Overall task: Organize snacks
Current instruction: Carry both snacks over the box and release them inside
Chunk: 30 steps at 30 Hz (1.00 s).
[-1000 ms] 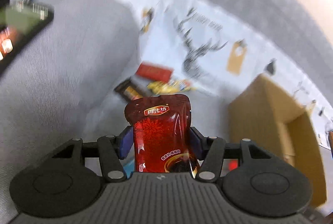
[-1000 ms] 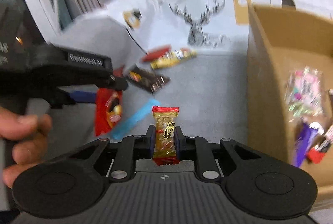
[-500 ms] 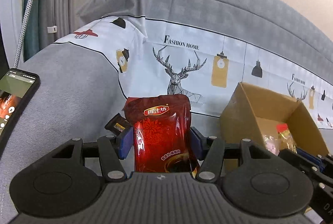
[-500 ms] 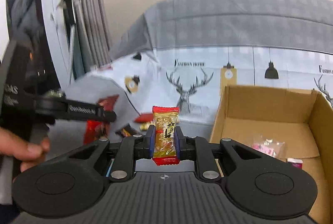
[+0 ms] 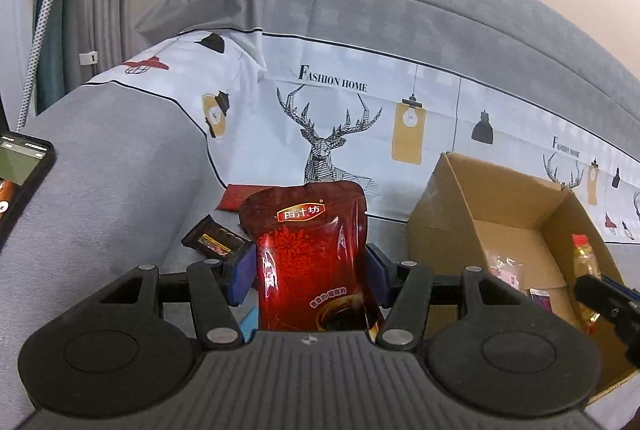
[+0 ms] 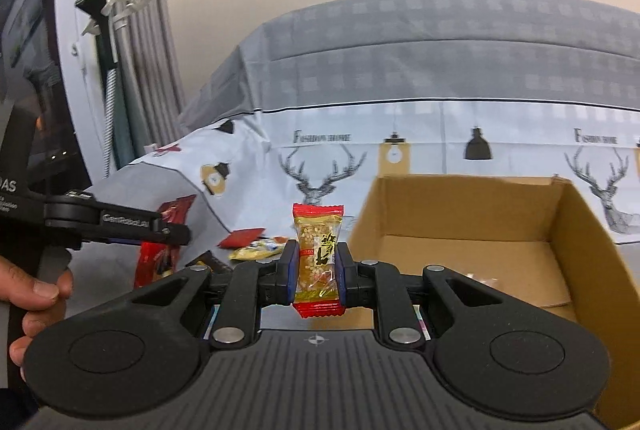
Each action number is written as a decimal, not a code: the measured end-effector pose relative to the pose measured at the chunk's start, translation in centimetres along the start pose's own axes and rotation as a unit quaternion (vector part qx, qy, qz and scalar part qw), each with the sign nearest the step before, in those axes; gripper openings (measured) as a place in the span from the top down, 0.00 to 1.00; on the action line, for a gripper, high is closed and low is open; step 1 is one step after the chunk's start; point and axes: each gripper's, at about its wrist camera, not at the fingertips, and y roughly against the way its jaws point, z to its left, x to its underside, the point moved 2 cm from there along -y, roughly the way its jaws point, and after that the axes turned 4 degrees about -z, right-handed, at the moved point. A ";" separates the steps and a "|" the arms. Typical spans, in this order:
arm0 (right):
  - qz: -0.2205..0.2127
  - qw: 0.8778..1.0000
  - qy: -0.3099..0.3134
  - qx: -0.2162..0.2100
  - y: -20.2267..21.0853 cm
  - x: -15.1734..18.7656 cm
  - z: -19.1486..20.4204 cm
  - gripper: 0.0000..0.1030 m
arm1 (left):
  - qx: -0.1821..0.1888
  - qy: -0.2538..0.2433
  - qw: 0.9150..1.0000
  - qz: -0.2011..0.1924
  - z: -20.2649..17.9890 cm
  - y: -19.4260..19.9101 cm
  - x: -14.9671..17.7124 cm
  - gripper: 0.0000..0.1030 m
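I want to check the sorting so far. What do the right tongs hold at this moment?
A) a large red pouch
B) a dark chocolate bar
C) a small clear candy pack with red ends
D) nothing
C: the right tongs are closed on the small clear candy pack with red ends, upright between the pads, beside the cardboard box.

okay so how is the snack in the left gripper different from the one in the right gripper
The red pouch in the left gripper is broad and dark glossy red; the small candy in the right gripper is narrow, with a clear middle and red crimped ends. The pouch spreads the fingers wide, while the candy leaves them close together. Both stand upright, clamped between blue pads, near the cardboard box.
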 end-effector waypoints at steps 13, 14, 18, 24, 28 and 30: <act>-0.011 0.998 -0.047 0.031 1.4 -0.1 -4.2 0.80 | 0.025 -0.013 1.000 -0.002 -3.3 -0.7 0.7 0.39; -0.012 0.998 -0.049 0.032 1.5 -0.1 -4.3 0.80 | 0.026 -0.014 1.000 -0.003 -3.4 -0.7 0.7 0.39; -0.013 0.998 -0.055 0.037 1.6 -0.1 -4.7 0.80 | 0.033 -0.015 0.999 -0.007 -3.9 -0.8 0.9 0.39; -0.012 0.997 -0.060 0.043 1.6 0.0 -5.1 0.80 | 0.040 -0.016 0.999 -0.017 -4.3 -0.6 0.9 0.39; -0.012 0.997 -0.063 0.044 1.5 0.1 -5.1 0.80 | 0.043 -0.016 0.999 -0.022 -4.3 -0.4 0.9 0.39; -0.012 0.997 -0.062 0.044 1.5 0.2 -5.0 0.80 | 0.043 -0.016 0.999 -0.024 -4.3 -0.4 0.9 0.39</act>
